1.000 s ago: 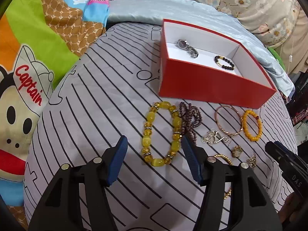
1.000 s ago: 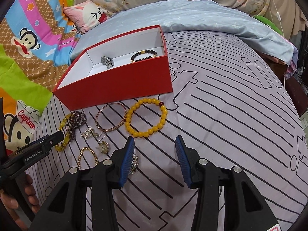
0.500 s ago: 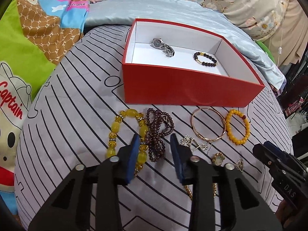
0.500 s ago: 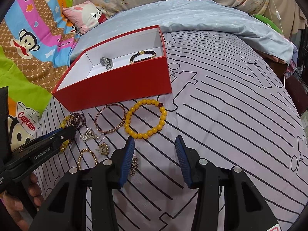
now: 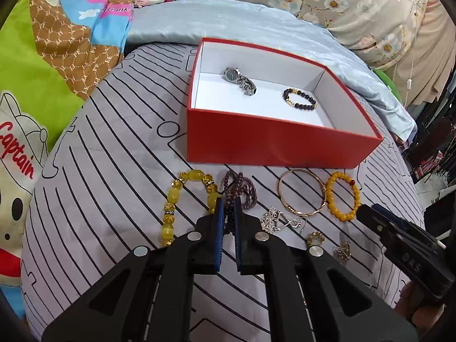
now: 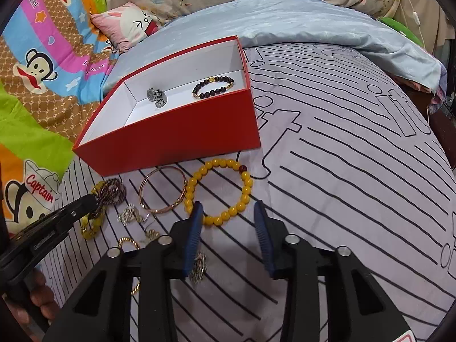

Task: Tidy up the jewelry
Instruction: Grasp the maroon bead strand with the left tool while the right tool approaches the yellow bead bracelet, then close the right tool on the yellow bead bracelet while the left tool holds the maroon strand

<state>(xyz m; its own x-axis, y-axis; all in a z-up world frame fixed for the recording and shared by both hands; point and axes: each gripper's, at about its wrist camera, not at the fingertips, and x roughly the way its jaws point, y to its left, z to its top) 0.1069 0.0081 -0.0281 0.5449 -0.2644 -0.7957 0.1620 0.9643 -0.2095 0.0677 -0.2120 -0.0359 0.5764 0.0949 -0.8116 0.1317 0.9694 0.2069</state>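
Bed [image 5: 94, 154]: striped grey cover, edges cut off.
Red box [image 5: 273, 142], 12 o'clock: holds watch [image 5: 238, 77] and dark bead bracelet [image 5: 299, 99].
Left hand-held gripper [image 5: 228, 219]: clenched on purple bead strand [image 5: 242, 191], its near end hidden between the pads.
Right hand-held gripper [image 6: 228, 222]: spread apart over orange bead bracelet [image 6: 219, 191], not touching.
Gold bangle [image 6: 162, 189], 10 o'clock.
Small charms, partly hidden, indistinct.

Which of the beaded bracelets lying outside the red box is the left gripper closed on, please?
The dark purple-brown beaded bracelet: the left gripper pinches its near end. The chunky yellow one lies just left, the small orange-yellow one far right.
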